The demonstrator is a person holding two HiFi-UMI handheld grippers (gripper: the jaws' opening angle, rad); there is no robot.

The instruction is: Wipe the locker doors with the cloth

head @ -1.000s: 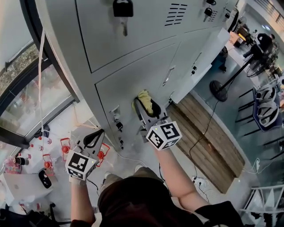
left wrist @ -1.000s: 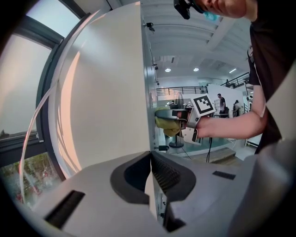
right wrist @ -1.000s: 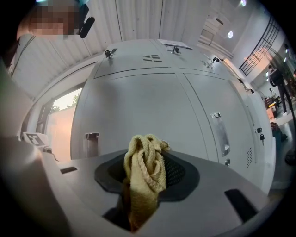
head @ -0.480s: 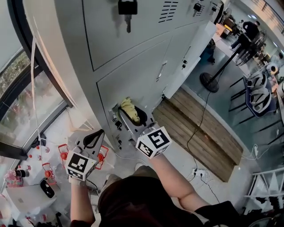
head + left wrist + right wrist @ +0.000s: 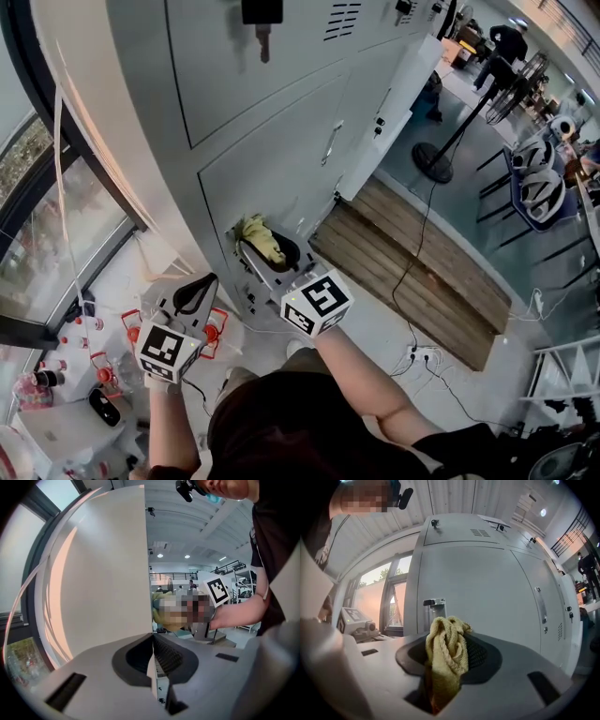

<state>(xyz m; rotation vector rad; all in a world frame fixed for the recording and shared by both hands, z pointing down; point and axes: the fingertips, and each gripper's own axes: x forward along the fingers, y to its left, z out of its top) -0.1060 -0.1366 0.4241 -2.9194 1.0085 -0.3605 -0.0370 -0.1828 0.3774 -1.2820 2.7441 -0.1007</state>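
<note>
My right gripper (image 5: 265,249) is shut on a bunched yellow cloth (image 5: 260,240) and holds it at the lower left corner of the lower grey locker door (image 5: 281,159). In the right gripper view the cloth (image 5: 446,651) stands up between the jaws, just below the door's metal latch (image 5: 434,604). I cannot tell whether the cloth touches the door. My left gripper (image 5: 195,294) hangs lower left, away from the lockers, shut with nothing in it. Its view shows the locker's side wall (image 5: 101,573), the cloth (image 5: 158,616) and the right gripper's marker cube (image 5: 217,588).
A key with a black fob (image 5: 262,17) hangs in the upper door. Farther right a locker door (image 5: 394,112) stands open above a wooden platform (image 5: 412,267). A fan stand (image 5: 436,159) and cables (image 5: 412,352) are on the floor. Red-capped bottles (image 5: 101,373) lie by the window.
My right gripper has carried the cloth down and to the left across the lower door, to its latch corner. The left gripper has stayed where it was.
</note>
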